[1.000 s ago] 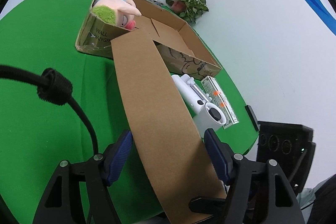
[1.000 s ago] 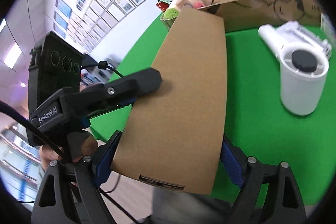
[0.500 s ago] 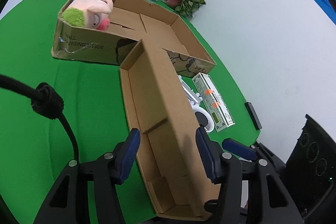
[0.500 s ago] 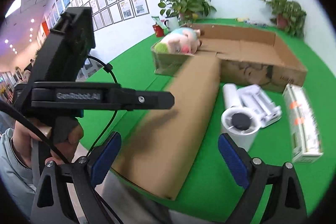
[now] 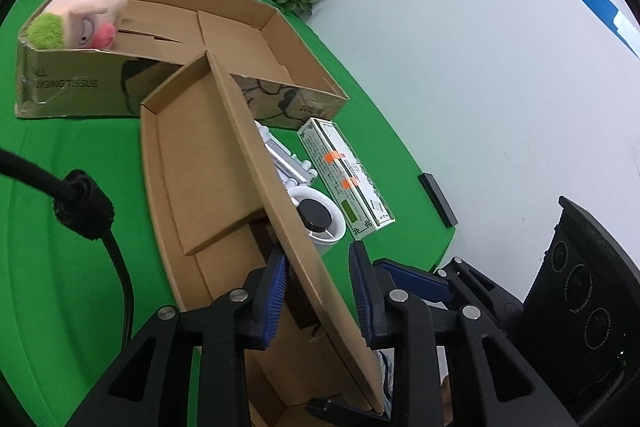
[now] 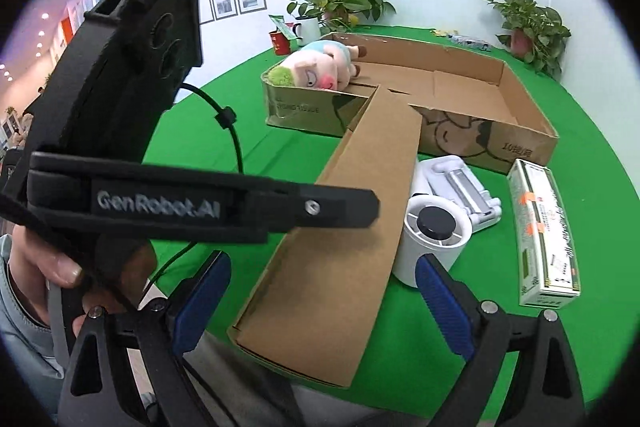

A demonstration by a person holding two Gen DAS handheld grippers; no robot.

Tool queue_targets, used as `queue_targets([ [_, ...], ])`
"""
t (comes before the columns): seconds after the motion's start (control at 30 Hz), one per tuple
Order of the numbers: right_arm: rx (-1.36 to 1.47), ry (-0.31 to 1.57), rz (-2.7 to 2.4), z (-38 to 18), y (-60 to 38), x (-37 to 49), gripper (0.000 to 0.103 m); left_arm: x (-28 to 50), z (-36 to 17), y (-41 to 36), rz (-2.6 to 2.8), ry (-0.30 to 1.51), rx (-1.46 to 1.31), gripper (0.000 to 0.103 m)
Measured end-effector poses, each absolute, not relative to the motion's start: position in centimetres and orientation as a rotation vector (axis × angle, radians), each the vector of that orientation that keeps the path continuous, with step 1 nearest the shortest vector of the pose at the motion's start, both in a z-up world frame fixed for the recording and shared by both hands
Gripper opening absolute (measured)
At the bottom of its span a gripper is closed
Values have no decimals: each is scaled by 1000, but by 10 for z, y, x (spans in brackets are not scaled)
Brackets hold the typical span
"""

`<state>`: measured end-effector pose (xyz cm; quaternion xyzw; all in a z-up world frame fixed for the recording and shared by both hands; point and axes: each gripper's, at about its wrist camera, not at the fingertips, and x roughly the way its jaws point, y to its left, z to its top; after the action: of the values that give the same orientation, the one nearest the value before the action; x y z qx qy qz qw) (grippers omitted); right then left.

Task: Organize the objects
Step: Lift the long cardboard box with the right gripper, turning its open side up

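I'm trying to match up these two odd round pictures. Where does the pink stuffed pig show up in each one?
Left wrist view: the pink stuffed pig lies at upper left, in the near-left corner of the big cardboard box.
Right wrist view: the pig lies above centre, in that same box corner.
Shared landmark: the white cylinder beside the long narrow box.

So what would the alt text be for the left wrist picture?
Blue-padded tongs straddle the side wall of a long, narrow cardboard tray on a green table. Behind it, a plush pig lies in a bigger cardboard box.
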<state>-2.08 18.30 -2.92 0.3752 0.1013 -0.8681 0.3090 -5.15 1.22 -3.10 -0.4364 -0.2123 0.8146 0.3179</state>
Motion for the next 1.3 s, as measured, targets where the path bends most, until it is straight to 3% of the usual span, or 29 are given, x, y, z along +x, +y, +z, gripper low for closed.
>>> queue_targets([
  [0.13, 1018, 252, -2309, -33, 193, -24, 82, -44, -33, 13, 2148, -536, -1149, 31],
  [0.2, 1014, 246, -2315, -32, 197, -26, 70, -39, -32, 8, 2160, -537, -1137, 35],
  [0.27, 1025, 250, -2330, -32, 200, -29, 45, -32, -31, -3, 2186, -555, -1118, 44],
  [0.33, 1060, 255, -2346, -36, 204, -34, 35, -28, -31, -11, 2215, -567, -1115, 45],
  [0.47, 1128, 227, -2323, -48, 208, -43, 28, -25, -38, -24, 2256, -603, -1128, 45],
  [0.57, 1148, 204, -2272, -53, 200, -43, 28, -26, -44, -21, 2279, -587, -1156, 45],
  [0.73, 1214, 96, -2100, -67, 178, -41, 33, -15, -39, -34, 2374, -533, -1122, 58],
  [0.83, 1192, 35, -2122, -63, 176, -45, 34, -17, -42, -44, 2308, -593, -1134, 58],
  [1.0, 1184, 27, -2229, -61, 189, -53, 45, -25, -42, -37, 2347, -517, -1168, 58],
  [1.17, 1180, 90, -2262, -62, 182, -61, 45, -40, -52, -27, 2386, -456, -1270, 58],
  [1.23, 1201, 87, -2241, -66, 178, -67, 44, -38, -54, -27, 2394, -444, -1284, 49],
  [1.3, 1212, 88, -2233, -69, 176, -68, 37, -31, -54, -25, 2403, -429, -1285, 45],
])
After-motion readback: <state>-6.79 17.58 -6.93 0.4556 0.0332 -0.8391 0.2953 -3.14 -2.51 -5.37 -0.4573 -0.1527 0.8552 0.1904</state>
